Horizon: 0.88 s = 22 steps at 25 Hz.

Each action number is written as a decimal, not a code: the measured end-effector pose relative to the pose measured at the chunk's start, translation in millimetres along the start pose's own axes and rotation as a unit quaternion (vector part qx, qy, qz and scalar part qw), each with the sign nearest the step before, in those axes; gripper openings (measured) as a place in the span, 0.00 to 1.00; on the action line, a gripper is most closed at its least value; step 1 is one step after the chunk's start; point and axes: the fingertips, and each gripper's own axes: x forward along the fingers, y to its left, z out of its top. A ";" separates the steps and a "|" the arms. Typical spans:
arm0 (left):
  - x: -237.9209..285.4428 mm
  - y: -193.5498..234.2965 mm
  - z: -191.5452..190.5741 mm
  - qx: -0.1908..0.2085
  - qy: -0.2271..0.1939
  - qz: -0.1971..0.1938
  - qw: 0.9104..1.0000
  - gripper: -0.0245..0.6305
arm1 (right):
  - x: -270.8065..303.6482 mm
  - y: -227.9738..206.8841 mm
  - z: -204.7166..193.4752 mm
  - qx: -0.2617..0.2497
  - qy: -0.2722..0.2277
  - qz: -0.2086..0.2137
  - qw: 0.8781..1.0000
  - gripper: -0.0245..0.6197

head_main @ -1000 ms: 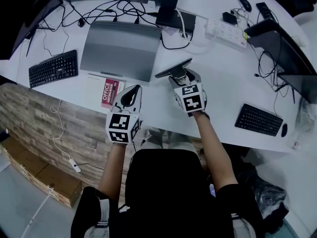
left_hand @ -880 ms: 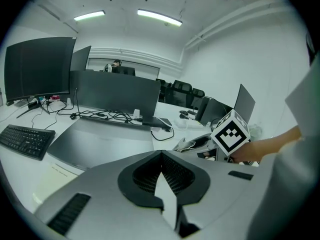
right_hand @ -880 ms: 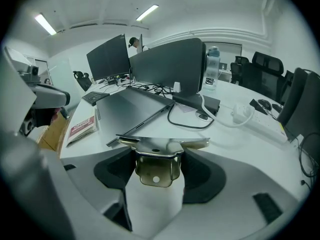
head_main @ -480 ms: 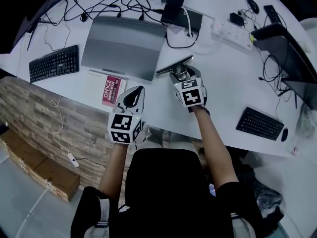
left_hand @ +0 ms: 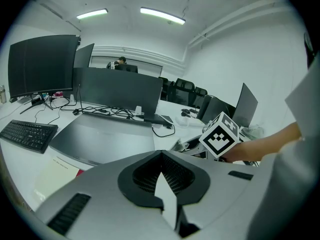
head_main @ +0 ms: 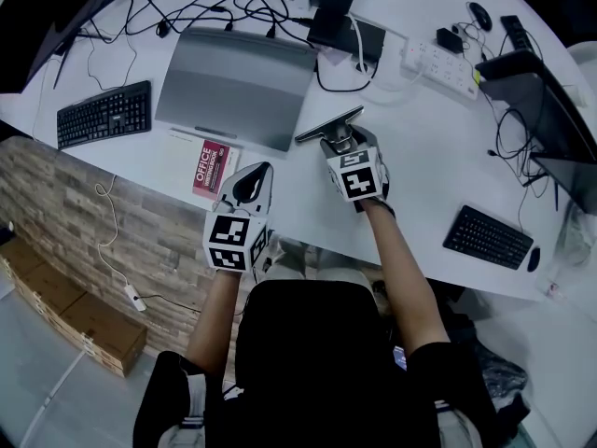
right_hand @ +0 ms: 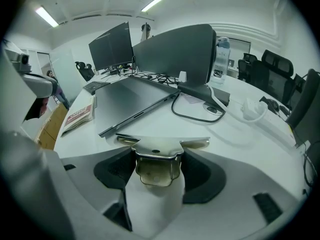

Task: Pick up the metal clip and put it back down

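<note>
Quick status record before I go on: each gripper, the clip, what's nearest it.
right gripper: shut on metal clip
metal clip: over the white table, wide bar pointing away from the gripper
table contact: cannot tell
left gripper: shut, empty, at the table's near edge
nearest: closed laptop, its corner beside the clip

This is looking like an office: monitors (left_hand: 42, 64) are standing along a curved white tabletop (head_main: 424, 147), keyboards (head_main: 103, 113), cables (head_main: 215, 12) and a power strip (head_main: 438, 61) are lying on it, office chairs (left_hand: 186, 90) are standing behind, and strip lights (left_hand: 162, 15) are glowing overhead.
</note>
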 end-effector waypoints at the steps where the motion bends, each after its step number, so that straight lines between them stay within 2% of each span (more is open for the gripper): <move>1: -0.5 0.0 0.2 0.000 0.000 0.001 1.000 0.06 | 0.6 -0.1 -0.8 0.000 0.002 0.000 1.000 0.49; 6: -2.9 -0.9 3.2 -0.002 -0.005 0.005 1.000 0.06 | 3.7 -1.5 -5.6 0.000 0.011 -0.009 1.000 0.49; 14: -7.1 -3.9 8.7 -0.003 -0.014 0.012 1.000 0.06 | 0.4 1.1 -1.4 -0.010 0.000 0.001 1.000 0.49; 22: -13.6 -14.1 25.0 0.004 -0.032 0.015 0.999 0.06 | -26.1 1.6 0.9 -0.003 -0.014 0.006 1.000 0.49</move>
